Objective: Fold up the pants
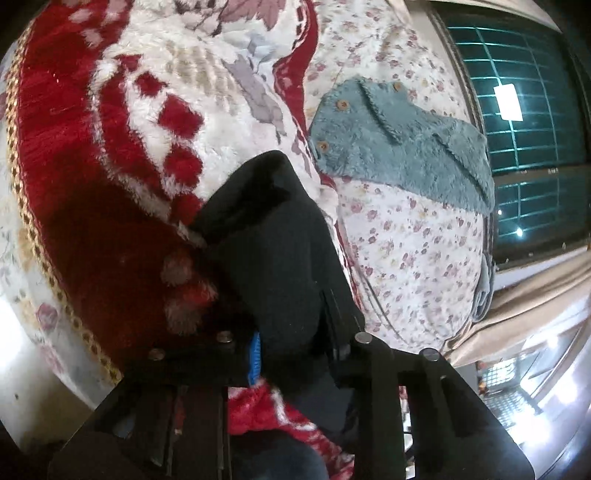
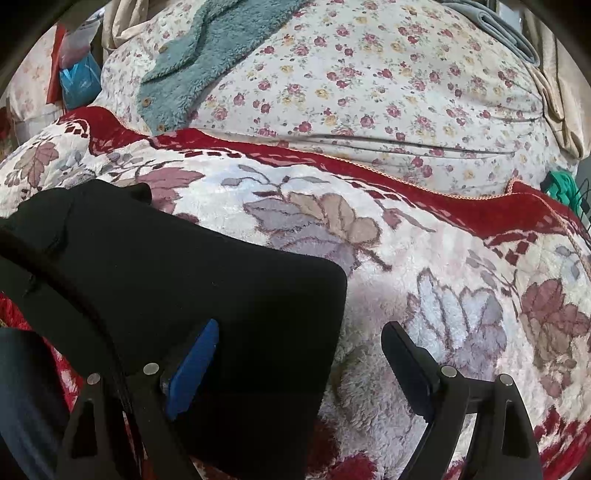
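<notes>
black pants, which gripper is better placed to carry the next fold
Left, probably. The left gripper is already closed on a bunch of the black pants, so it can lift the fabric over. The right gripper stands open above the pants' edge, gripping nothing.

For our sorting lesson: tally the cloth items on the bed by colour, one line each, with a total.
Black: 1, pants
Teal: 1, fleece
Red and white: 1, blanket
Floral white: 1, quilt
Grey: 1, folded cloth
Total: 5
</notes>
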A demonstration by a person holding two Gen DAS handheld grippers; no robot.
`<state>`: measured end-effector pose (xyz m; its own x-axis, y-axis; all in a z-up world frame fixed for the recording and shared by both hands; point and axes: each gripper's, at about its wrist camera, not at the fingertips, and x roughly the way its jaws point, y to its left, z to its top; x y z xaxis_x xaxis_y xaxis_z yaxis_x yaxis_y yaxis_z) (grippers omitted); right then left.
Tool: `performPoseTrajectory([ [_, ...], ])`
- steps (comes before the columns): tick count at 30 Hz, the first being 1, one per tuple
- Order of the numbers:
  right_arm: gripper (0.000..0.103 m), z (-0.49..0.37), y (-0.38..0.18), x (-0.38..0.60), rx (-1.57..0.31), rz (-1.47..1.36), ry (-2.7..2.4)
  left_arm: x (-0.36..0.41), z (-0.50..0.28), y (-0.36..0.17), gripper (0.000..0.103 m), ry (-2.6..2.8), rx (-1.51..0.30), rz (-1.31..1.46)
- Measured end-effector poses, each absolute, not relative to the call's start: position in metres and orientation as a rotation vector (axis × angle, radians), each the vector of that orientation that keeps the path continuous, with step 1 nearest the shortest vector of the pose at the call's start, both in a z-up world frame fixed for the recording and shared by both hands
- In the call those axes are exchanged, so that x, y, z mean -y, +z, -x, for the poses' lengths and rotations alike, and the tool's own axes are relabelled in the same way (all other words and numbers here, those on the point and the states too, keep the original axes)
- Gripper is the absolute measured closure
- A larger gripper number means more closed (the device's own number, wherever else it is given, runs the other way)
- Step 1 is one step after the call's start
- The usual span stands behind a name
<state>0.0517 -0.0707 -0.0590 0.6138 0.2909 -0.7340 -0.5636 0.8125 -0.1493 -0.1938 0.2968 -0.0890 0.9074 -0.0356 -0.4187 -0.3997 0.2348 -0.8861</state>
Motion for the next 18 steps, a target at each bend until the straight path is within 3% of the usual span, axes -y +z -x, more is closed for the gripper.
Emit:
performPoseTrajectory([
  [7,0.016,-0.052,-0.054,0.069,-0.779,0.411,0.506,-0.259,0.198,-0.057,0.089,0.382,-0.348,0.963],
  [9,0.046,-0.054,-0.040,0.067,-0.810,0.391,0.553,-0.238,0.193,-0.036,0.089,0.416,-0.333,0.801],
  [10,0.048,-0.056,-0.023,0.066,-0.824,0.345,0.590,-0.232,0.190,-0.030,0.089,0.420,-0.325,0.756],
  [14,0.042,-0.053,0.040,0.040,-0.823,0.172,0.802,-0.204,0.177,0.000,0.089,0.387,-0.288,0.608],
  [16,0.034,-0.049,0.062,0.007,-0.884,0.133,0.941,-0.188,0.170,0.011,0.089,0.377,-0.288,0.540],
  [18,0.032,-0.045,0.076,-0.029,-0.961,0.112,1.079,-0.171,0.165,0.019,0.089,0.366,-0.288,0.467],
])
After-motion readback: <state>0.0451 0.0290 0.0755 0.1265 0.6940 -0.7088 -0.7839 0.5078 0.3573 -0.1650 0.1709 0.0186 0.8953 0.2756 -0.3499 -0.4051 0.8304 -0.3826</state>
